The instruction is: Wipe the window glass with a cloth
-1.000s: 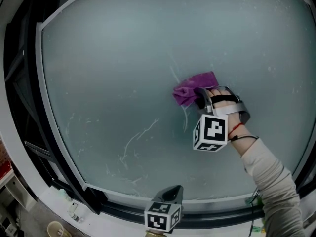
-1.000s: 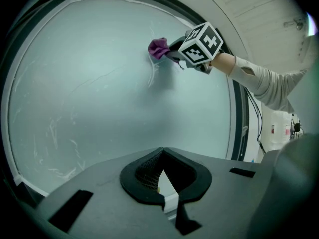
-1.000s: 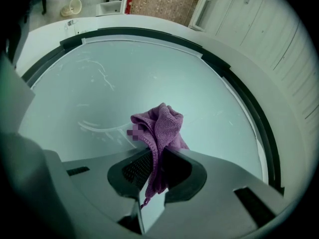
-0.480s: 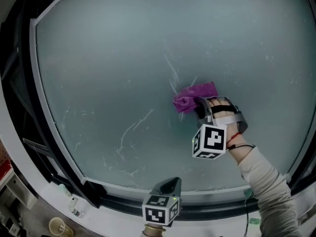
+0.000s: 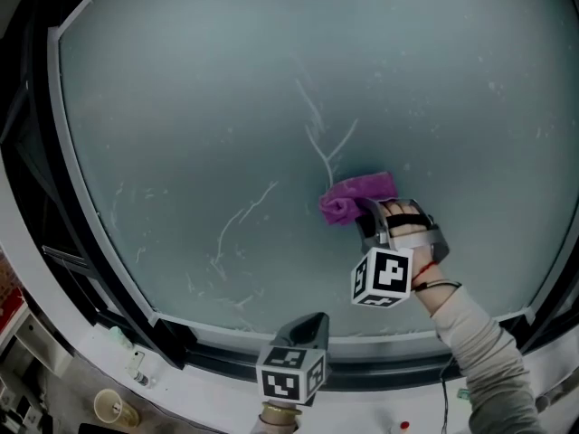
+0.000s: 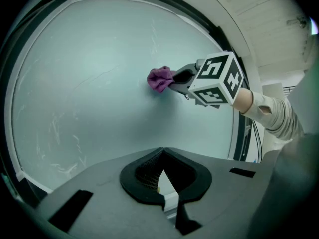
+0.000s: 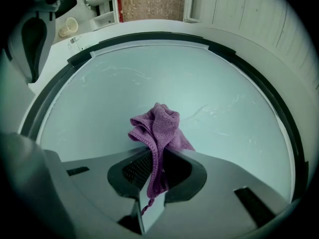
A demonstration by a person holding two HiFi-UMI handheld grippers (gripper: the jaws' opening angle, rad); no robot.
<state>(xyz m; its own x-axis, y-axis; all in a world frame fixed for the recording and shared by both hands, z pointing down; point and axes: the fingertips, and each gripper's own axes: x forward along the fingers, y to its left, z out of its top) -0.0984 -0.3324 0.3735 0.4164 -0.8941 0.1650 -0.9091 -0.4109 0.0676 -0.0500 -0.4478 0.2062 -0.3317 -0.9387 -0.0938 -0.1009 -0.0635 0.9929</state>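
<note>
The purple cloth [image 5: 358, 195] is clamped between the jaws of the right gripper [image 7: 153, 169] and pressed against the window glass [image 5: 208, 98], right of centre; the left gripper [image 6: 161, 158] is held low by the bottom frame, jaws together on nothing.

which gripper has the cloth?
The right gripper: its jaws are shut on the purple cloth, held against the window glass. The left gripper hangs lower, jaws together on nothing.

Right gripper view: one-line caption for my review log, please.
Right hand-held gripper shut on a bunched purple cloth, held against the streaked window glass.
</note>
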